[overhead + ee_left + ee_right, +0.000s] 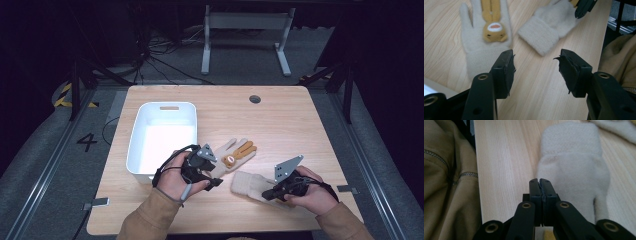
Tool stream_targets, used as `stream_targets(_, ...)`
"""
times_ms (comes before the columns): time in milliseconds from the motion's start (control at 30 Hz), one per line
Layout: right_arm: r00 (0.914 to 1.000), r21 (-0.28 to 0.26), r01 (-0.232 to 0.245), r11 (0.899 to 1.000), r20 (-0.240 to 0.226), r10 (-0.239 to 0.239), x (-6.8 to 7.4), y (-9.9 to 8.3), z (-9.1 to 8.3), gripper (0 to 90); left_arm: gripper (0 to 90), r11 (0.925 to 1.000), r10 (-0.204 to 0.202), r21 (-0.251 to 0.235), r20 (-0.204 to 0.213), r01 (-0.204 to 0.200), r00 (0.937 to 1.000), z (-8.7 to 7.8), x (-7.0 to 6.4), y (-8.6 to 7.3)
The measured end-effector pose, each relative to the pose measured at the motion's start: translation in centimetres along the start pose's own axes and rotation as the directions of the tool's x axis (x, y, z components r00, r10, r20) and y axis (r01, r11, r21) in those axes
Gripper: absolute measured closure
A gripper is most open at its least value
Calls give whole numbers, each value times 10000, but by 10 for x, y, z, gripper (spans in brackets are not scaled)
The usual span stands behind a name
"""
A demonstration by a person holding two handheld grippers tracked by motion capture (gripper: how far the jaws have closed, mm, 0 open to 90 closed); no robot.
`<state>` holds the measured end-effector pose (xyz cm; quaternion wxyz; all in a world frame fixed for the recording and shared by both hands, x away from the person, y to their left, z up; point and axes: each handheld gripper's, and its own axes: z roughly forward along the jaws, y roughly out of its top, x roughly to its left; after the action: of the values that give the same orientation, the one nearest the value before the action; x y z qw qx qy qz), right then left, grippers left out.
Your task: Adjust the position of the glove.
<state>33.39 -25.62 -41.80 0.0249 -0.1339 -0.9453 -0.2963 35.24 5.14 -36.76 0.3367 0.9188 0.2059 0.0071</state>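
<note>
Left gripper view: showing the left gripper (536,72) hanging over the counter (541,100) with jaws apart, the bear-patch glove (484,37) lying just beyond its left jaw and the plain glove (546,31) ahead, between the jaws. Likely handling light, soft and floppy; pinching a ribbed cuff looks safest. Right gripper view: revealing the right gripper (540,192) with jaws together, apparently on nothing, alongside the plain glove. High view: adding the white bin (162,137) beside the left gripper.

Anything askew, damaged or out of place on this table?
Nothing stands out. Two cream gloves lie flat on the table: the rabbit glove beside the white bin, the plain glove by the right gripper. The left gripper hangs open.
</note>
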Motion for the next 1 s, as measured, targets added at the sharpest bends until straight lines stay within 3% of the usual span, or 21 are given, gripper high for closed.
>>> stream_targets(433, 9992, 664, -116, 9977, -371, 141, 7, -9, 14, 900, 468, 9998, 205, 35, 137, -206, 9997, 4, 1, 7)
stream_targets(633, 9997, 791, -176, 9967, -140, 188, 1, -13, 16, 900, 468, 9998, 180, 12, 112, -180, 9998, 4, 1, 6)
stream_targets(1000, 9969, 533, -517, 9972, 618, 484, -13, -21, 7, 900, 467, 9999, 116, 55, 109, -117, 9999, 4, 1, 5)
